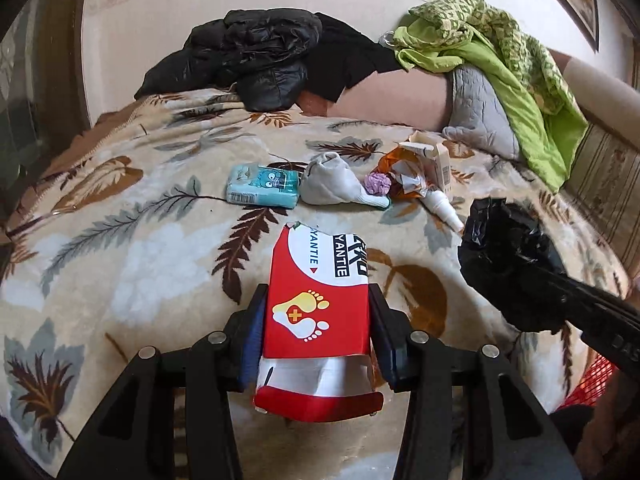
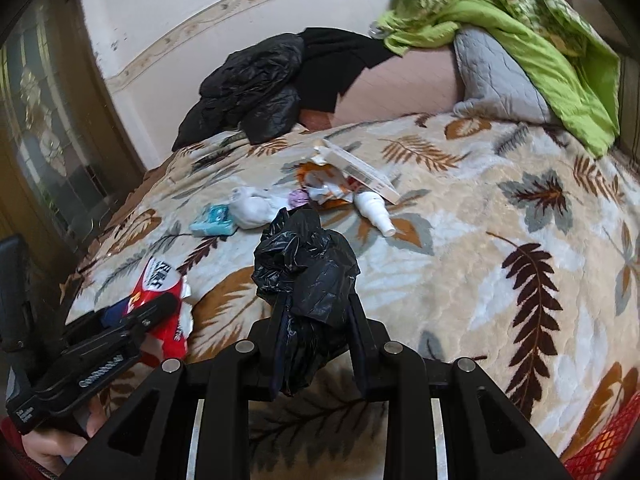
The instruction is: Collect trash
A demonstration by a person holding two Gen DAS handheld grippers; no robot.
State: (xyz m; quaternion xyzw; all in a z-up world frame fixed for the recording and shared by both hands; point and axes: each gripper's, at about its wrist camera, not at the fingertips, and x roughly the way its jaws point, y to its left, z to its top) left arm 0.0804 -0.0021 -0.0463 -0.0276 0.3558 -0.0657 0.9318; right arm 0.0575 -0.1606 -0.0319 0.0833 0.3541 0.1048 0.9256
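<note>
Left wrist view: the left claw [image 1: 318,332] is clamped on the red carton [image 1: 320,300], held above the bed [image 1: 120,240], its long axis pointing straight ahead along the fingers. The torn, crumpled end could buckle and slip.

Right wrist view: the right claw [image 2: 316,340] squeezes the black bag [image 2: 306,264]; that slick plastic could slide out.

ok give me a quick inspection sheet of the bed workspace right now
surface: leaf-print blanket covers the bed.
job's things: red foot-patch box in left tongs; crumpled black plastic bag in right tongs.
clutter: teal tissue pack, white sock, purple ball, orange wrapper, white spray bottle, open carton.
grippers: both shut on loads.
cables: nothing seen.
surroundings: black jacket, green blanket, grey pillow, red mesh basket.
</note>
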